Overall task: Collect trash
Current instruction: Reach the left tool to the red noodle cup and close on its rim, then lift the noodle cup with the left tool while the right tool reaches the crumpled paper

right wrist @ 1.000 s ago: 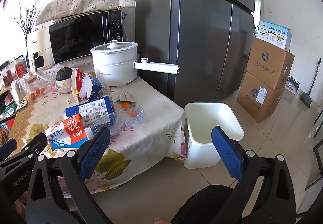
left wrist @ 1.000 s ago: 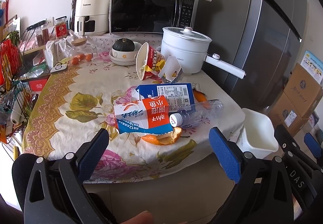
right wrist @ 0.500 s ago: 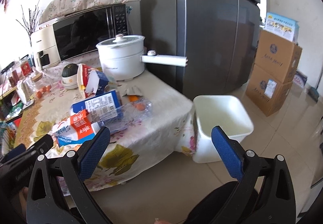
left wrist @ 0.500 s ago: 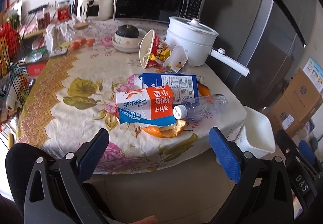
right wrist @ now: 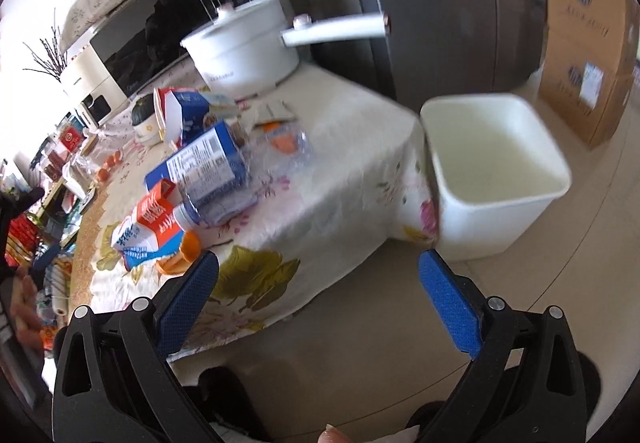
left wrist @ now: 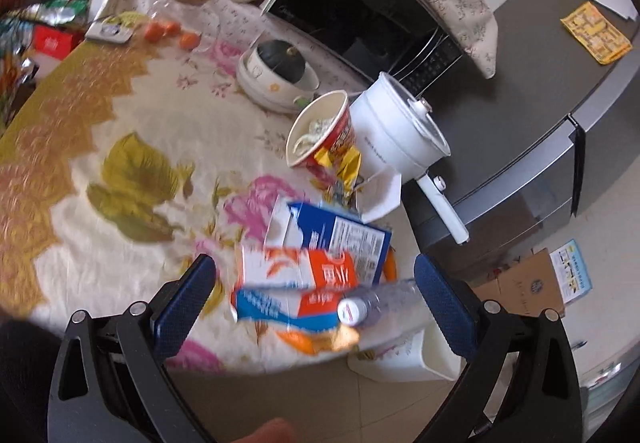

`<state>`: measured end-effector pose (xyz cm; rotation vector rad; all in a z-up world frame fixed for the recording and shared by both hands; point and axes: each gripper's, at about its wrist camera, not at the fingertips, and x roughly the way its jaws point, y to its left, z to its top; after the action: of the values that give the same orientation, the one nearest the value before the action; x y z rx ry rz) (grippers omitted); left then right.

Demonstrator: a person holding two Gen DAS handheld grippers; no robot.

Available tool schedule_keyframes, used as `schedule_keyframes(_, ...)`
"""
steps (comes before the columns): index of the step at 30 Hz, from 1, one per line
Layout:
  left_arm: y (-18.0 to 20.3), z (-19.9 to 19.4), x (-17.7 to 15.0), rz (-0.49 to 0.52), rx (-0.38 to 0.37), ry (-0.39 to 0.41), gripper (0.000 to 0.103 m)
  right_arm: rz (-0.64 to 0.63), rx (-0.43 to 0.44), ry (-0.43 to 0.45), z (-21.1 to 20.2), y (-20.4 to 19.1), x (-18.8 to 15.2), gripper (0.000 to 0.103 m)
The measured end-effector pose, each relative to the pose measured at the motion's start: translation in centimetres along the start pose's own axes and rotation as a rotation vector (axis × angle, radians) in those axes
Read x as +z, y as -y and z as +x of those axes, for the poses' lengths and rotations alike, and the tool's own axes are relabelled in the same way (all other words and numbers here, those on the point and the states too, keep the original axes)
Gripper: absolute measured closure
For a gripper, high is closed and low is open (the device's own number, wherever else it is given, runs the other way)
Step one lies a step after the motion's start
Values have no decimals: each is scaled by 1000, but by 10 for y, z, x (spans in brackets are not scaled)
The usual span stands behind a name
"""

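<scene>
Both grippers, left and right, gape empty over two cartons, one bottle and one white bin.

A home kitchen: a microwave under a floral cloth, a tall grey fridge, a white electric pot and a table in a flowered tablecloth.
</scene>
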<state>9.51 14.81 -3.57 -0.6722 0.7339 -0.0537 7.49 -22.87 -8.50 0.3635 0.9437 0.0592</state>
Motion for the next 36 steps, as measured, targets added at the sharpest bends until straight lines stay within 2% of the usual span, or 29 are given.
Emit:
schedule_keyframes(2,-5,15,9,19,-34,-31,7,-8,5,-38,10,-1,1,7)
schedule_keyframes(4,-3,38,16,55,-11,-119,7,-22,-12,-69,19,-3,2,7)
schedule_keyframes(7,3,57,35,87,35,-110,7,-9,-18,-104,29,-8,6,7)
schedule_keyframes(11,26,101,82,130,42,-115,8,-8,-27,-141,41,-12,5,7)
schedule_keyframes(16,39,178,130,98,50,-144,26,-46,-80,-154,50,-11,6,7)
schedule_keyframes(19,37,220,147,50,53,-164,31,-43,-95,-154,55,-3,12,7)
schedule_keyframes(23,36,256,158,47,61,-182,44,-7,-83,-158,65,7,21,7)
schedule_keyframes(27,36,275,167,31,76,-173,47,19,-71,-199,80,12,22,7)
schedule_keyframes(28,35,279,169,25,71,-169,54,22,-75,-210,85,14,22,7)
schedule_keyframes(30,31,285,173,0,4,-173,68,25,-81,-220,90,15,21,7)
schedule_keyframes(32,24,285,175,-44,-82,-171,86,31,-83,-230,95,16,21,7)
schedule_keyframes(35,2,279,171,-159,-223,-172,96,35,-77,-235,97,13,22,7)
schedule_keyframes(36,-6,275,169,-204,-285,-172,97,30,-76,-231,96,11,23,7)
